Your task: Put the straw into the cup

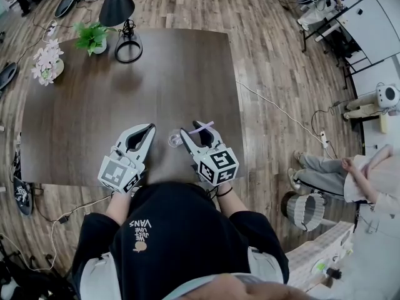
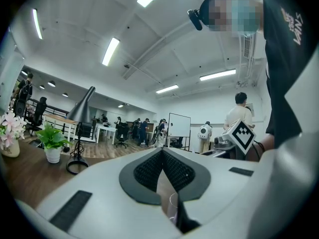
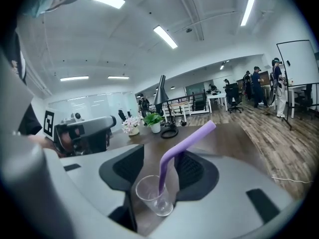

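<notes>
The straw [image 3: 185, 142] is sat in the clear cup [image 3: 155, 197], with its bent top tipped over to one side. The cup is stood on the dark surface [image 1: 156, 74], between the two grippers. The right tongs [image 3: 161, 151] are spread wide with nothing gripped. The straw's upper part is framed between the pads and might be brushing one, hard to call. The left tongs [image 2: 162, 151] are closed tip to tip and empty.
</notes>
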